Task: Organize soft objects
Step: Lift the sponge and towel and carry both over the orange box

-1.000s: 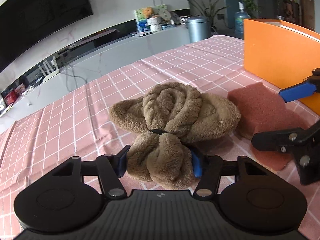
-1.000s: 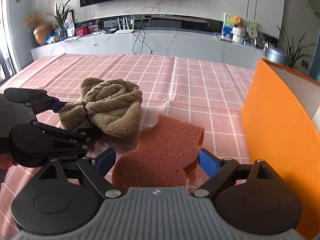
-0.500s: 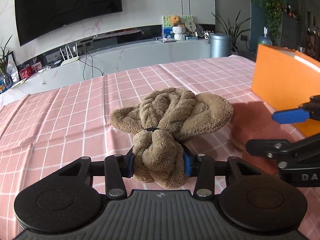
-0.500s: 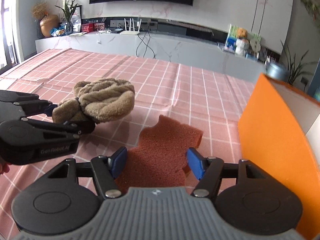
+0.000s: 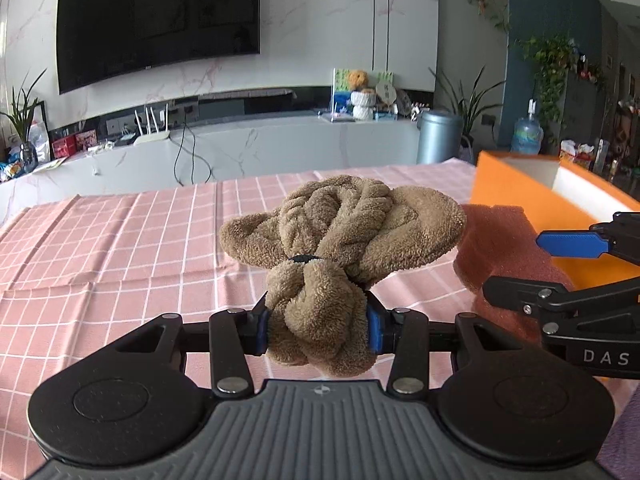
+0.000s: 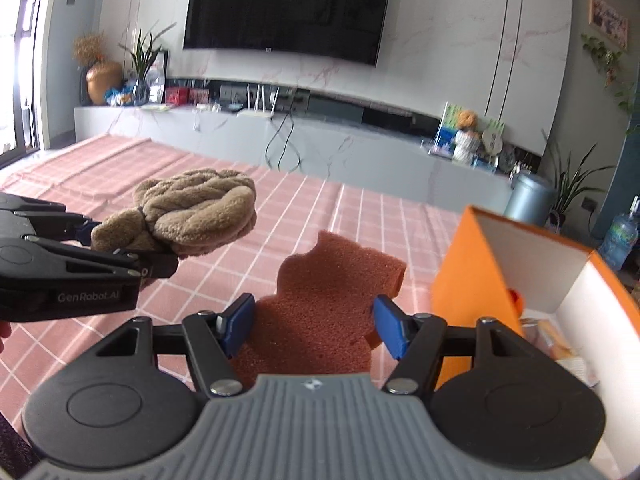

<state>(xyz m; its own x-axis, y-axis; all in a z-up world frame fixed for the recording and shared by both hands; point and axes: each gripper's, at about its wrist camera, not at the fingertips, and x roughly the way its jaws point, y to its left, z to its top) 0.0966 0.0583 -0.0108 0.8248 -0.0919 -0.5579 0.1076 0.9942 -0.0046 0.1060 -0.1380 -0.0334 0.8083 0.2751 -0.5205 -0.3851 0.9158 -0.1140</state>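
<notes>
The left gripper [image 5: 317, 330] is pinching the lower lobe of a brown plush towel bundle [image 5: 340, 236], which is tied at its waist by a dark band and hangs clear of the pink checked bench [image 5: 112, 240]. The right gripper [image 6: 316, 326] is clamped on the near end of a reddish-brown foam sponge [image 6: 332, 300], its blue pads pressing the sponge's two sides, with the sponge's long axis running away from the gripper toward 12 o'clock. Both sets of jaws have just been closing, each with its soft thing between them. The coming move likely turns on the orange box [image 6: 460, 280]: in the right wrist view its open white interior lies at about 2 o'clock from the sponge, just beside it, and already holds some items too small to name. The right gripper is the nearer to the box; the bundle, at about 10 o'clock in that view, is farther from it.
</notes>
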